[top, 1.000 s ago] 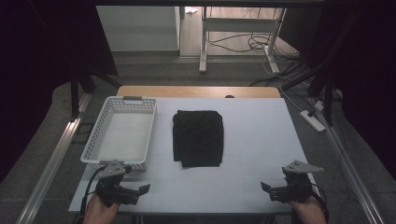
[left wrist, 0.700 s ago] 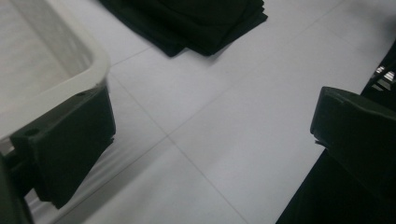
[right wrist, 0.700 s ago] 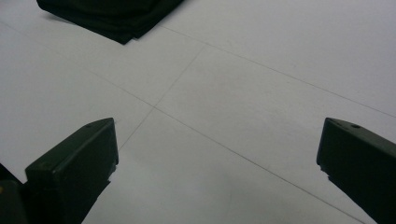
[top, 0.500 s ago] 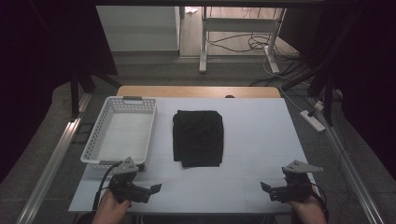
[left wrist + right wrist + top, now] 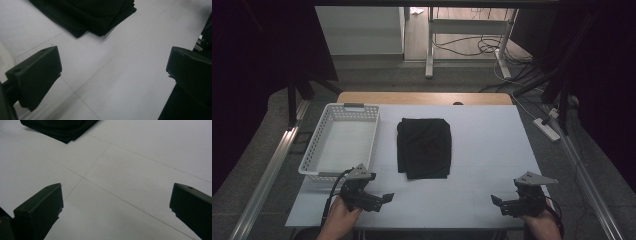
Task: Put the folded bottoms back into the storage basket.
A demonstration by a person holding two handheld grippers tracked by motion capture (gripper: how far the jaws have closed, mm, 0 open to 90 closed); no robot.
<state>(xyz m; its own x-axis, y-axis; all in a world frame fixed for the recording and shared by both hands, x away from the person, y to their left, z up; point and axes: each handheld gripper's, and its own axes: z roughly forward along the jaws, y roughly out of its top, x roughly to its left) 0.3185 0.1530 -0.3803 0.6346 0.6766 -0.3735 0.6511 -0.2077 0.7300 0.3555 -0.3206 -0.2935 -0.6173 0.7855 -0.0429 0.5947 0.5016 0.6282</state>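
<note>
A folded black cloth point(image 5: 424, 147) lies flat in the middle of the white table point(image 5: 487, 145). Its near corner shows at the top of the left gripper view point(image 5: 95, 15) and of the right gripper view point(image 5: 62, 128). My left gripper point(image 5: 384, 198) sits low over the table's front left, below the basket, jaws wide apart with only bare tabletop between them point(image 5: 112, 72). At the front right my right gripper point(image 5: 495, 202) is also open and holds nothing point(image 5: 115, 202). Both are well short of the cloth.
A white plastic basket point(image 5: 312, 165) stands left of the cloth and looks empty. Beyond the table's far wooden edge point(image 5: 422, 97) are a metal stand and cables on the floor. A power strip point(image 5: 548, 129) lies off the right side.
My left gripper has moved right and a little forward along the front edge, turning its jaws toward the table's middle. The right gripper and the cloth have stayed put.
</note>
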